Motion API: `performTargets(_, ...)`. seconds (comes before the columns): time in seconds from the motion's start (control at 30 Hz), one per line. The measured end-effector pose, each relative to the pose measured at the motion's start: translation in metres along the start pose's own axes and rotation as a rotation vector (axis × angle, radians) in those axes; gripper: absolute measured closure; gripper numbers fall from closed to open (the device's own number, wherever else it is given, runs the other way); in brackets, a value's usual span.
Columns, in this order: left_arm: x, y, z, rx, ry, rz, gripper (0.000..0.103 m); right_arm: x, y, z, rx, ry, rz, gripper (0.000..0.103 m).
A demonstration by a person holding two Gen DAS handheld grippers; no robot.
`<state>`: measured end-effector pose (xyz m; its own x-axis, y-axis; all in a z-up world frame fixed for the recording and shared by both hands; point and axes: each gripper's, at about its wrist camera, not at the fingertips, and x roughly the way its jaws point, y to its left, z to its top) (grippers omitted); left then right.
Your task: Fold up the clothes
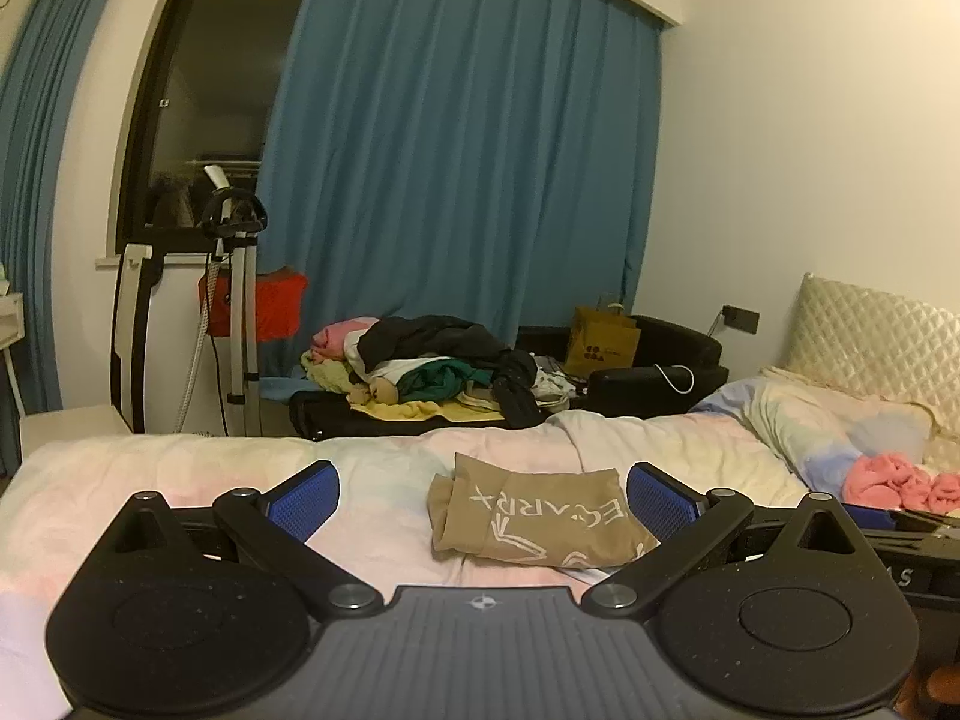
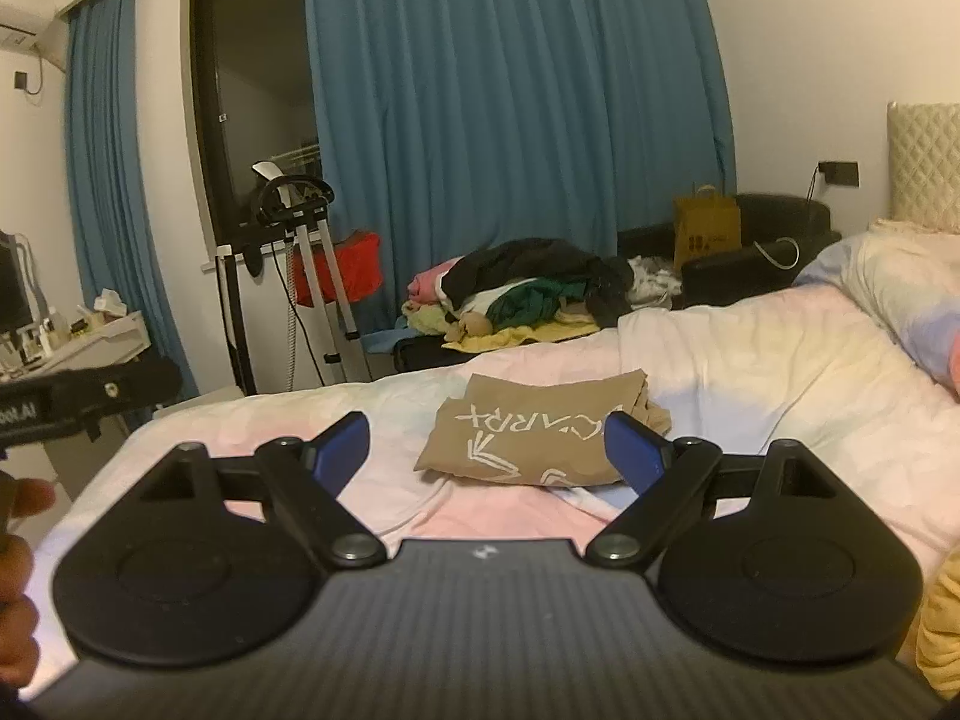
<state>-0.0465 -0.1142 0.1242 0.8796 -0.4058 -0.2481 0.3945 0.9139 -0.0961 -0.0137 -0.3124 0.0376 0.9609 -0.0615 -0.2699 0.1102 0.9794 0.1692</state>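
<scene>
A folded tan garment (image 1: 534, 513) with white lettering lies flat on the pale bedspread (image 1: 180, 480); the right wrist view shows the same tan garment (image 2: 540, 438) ahead. My left gripper (image 1: 483, 501) stands open above the bed, its blue pads (image 1: 303, 501) wide apart and nothing between them; the garment lies beyond, toward its right finger. My right gripper (image 2: 486, 450) is open too, short of the garment, with nothing held. The left gripper's body (image 2: 84, 396) shows at the left edge of the right wrist view, with a hand (image 2: 18, 540) below it.
A heap of unfolded clothes (image 1: 432, 366) lies on a dark bench beyond the bed. A pink garment (image 1: 894, 480) sits near the pillows (image 1: 810, 414) at right. A brown paper bag (image 1: 603, 342), a black sofa (image 1: 672, 360), a garment steamer stand (image 1: 234, 300) and blue curtains (image 1: 468, 150) line the far wall.
</scene>
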Motion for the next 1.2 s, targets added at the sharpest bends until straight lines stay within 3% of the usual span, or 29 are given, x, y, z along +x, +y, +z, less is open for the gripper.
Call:
performTargets(0.53,0.015,0.018,-0.037,0.0,0.016,0.052,0.0,0.021,0.012,-0.037,-0.068,-0.06,-0.032,0.016)
performTargets(0.7,0.01,0.03,-0.043,-0.047,0.004,0.053,0.0,0.024,0.011,-0.043,-0.057,-0.051,-0.035,0.016)
performTargets(1.2,0.006,0.032,-0.052,-0.041,0.014,0.06,0.0,0.03,0.013,-0.048,-0.062,-0.025,-0.049,0.016)
